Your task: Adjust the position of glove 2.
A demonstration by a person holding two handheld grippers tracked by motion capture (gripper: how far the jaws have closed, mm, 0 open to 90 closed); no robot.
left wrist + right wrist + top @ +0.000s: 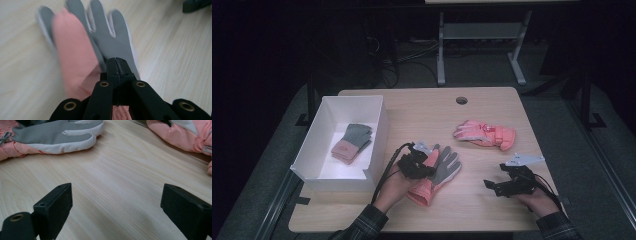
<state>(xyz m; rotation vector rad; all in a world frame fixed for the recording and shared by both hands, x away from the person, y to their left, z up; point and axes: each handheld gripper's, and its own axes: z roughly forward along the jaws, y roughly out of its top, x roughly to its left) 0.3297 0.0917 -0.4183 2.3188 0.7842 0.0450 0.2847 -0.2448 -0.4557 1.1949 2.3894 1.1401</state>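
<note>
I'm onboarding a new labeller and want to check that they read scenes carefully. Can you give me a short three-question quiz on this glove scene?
1. True or false: the right gripper stands open over bare table.
2. What lies inside the white box?
A. a pink ski glove
B. a grey and pink knit glove
C. nothing
3. What is the left gripper shut on?

Key:
1. True; its jaws stand wide apart with nothing between them.
2. B, the knit glove; a pink ski glove lies on the table instead.
3. The pink and grey glove, pinched at its palm.
</note>
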